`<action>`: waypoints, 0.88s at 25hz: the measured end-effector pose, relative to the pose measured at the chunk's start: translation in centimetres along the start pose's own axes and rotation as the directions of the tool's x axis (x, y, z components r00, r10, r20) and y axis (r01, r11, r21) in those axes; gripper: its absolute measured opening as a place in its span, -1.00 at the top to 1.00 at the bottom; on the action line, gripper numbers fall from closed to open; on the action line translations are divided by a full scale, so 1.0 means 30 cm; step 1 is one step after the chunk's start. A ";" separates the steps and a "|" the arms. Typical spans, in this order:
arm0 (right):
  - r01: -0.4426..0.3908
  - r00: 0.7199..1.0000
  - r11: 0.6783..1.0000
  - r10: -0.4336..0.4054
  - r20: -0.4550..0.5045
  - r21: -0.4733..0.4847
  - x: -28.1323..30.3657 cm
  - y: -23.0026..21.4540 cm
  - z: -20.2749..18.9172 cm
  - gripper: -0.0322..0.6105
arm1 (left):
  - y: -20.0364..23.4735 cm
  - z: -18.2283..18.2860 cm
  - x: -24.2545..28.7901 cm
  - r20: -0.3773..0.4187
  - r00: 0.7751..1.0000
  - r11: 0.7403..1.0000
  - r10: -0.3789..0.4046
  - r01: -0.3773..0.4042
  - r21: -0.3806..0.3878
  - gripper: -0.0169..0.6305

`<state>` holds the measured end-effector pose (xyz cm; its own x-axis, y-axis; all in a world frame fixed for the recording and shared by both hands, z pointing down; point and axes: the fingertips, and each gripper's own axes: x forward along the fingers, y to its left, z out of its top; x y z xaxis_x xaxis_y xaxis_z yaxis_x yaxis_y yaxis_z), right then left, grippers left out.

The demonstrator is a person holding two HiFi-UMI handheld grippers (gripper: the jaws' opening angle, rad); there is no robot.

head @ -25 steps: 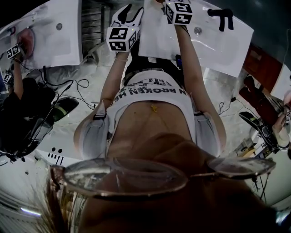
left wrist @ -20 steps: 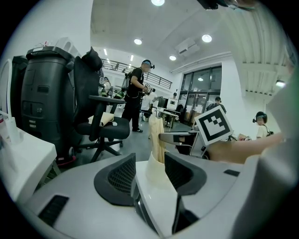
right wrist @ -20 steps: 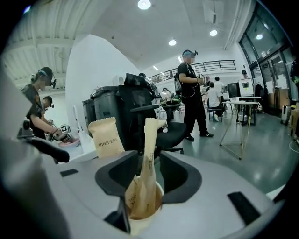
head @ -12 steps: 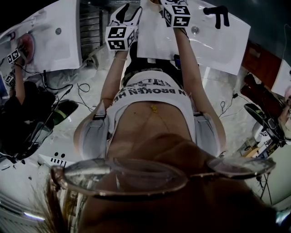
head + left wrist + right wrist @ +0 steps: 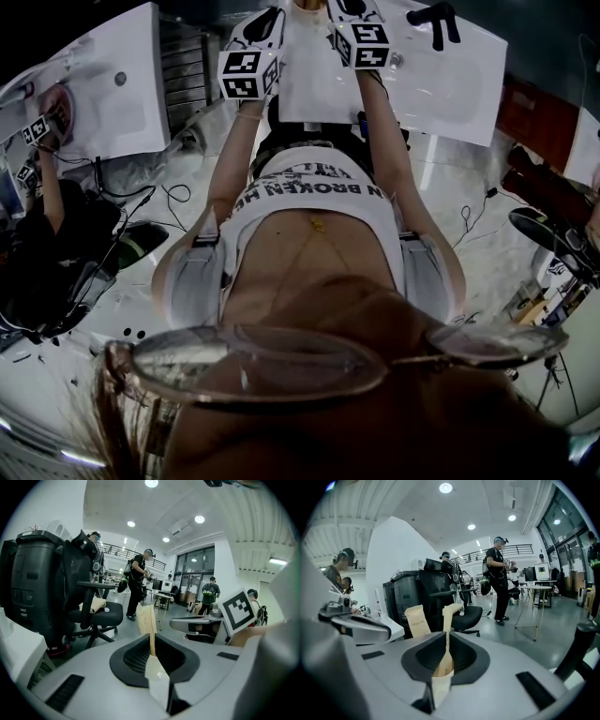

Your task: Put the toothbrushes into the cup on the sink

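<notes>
At the sink [image 5: 450,89] — left tongs [image 5: 158,681], right tongs [image 5: 440,686] just closed on toothbrushes [image 5: 150,623].

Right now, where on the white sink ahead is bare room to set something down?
Bare: the sink's left part, between its left edge and the right forearm; its right part, from the black faucet and drain to the front edge. Crowded: the far edge, where the left gripper and right gripper hang, fingers just closed on a toothbrush each.

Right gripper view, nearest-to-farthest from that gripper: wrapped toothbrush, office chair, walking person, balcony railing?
1. wrapped toothbrush, gripped; jaws just closed on it
2. office chair, centre ahead
3. walking person, right of centre
4. balcony railing, far back
</notes>
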<state>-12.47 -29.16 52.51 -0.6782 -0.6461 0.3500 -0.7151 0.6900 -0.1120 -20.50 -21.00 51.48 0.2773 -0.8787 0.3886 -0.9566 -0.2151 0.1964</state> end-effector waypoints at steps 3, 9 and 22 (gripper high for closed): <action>-0.021 1.000 1.000 0.021 0.013 0.010 -0.058 0.008 0.007 0.80 | -0.052 0.019 0.010 0.007 0.999 0.999 -0.031 0.031 0.018 0.89; -0.034 0.999 0.999 0.035 0.040 -0.004 -0.170 0.032 0.029 0.80 | -0.145 0.052 0.020 0.021 0.998 0.996 -0.066 0.065 0.053 0.91; -0.073 0.989 0.997 0.076 0.131 -0.023 -0.392 0.076 0.103 0.80 | -0.335 0.134 -0.042 0.085 0.993 0.994 -0.083 0.077 0.078 0.91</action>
<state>-6.64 -21.02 45.27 -0.7467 -0.6291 0.2161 -0.6593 0.7429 -0.1157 -11.59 -19.44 45.39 0.3476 -0.8906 0.2932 -0.9365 -0.3146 0.1547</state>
